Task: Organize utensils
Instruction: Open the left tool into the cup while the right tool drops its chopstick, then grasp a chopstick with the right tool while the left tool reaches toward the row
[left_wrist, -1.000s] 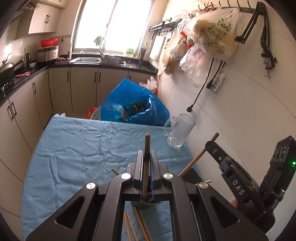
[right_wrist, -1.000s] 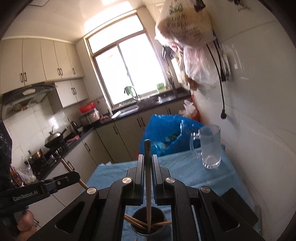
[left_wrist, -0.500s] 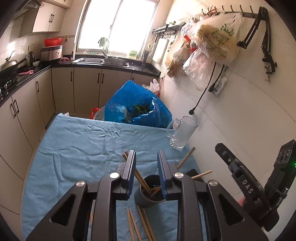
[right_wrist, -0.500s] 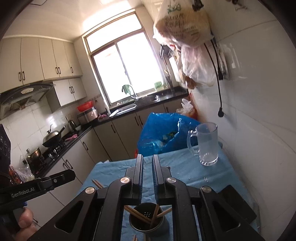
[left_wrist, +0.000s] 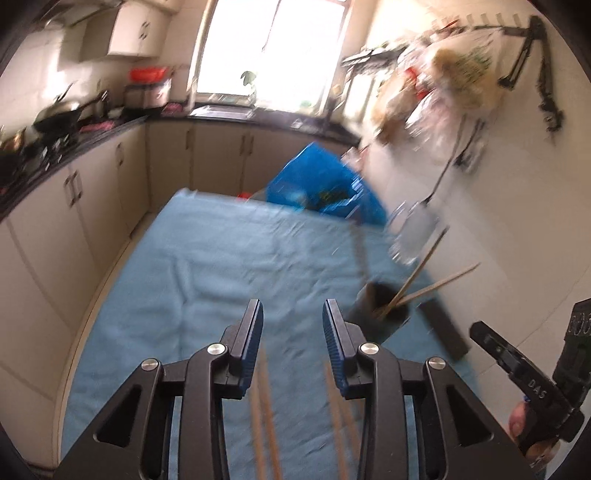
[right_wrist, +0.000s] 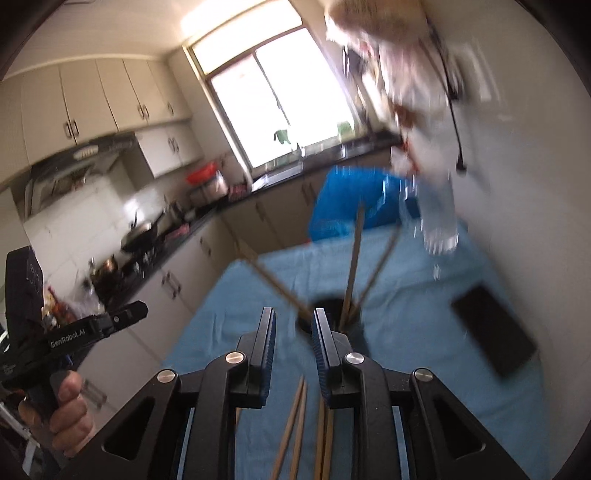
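Note:
A dark cup (left_wrist: 380, 314) stands on the blue cloth (left_wrist: 221, 266) with several wooden chopsticks (left_wrist: 424, 273) leaning out of it. My left gripper (left_wrist: 293, 326) hovers to the left of the cup, its jaws opening with nothing between them. Loose chopsticks (left_wrist: 262, 424) lie on the cloth below it. In the right wrist view the cup (right_wrist: 332, 314) sits just beyond my right gripper (right_wrist: 293, 334), whose jaws are also opening and empty. More loose chopsticks (right_wrist: 295, 424) lie under it. Both views are motion-blurred.
A glass mug (left_wrist: 413, 236) and a blue plastic bag (left_wrist: 325, 188) stand at the table's far end by the wall. A flat black object (right_wrist: 495, 328) lies right of the cup. A hand (right_wrist: 70, 406) holds the left gripper's handle. Kitchen cabinets run along the left.
Each gripper held an upright chopstick over the cup; both let go, and the sticks now stand in it. Both grippers have opened, sunk and pulled back from the cup.

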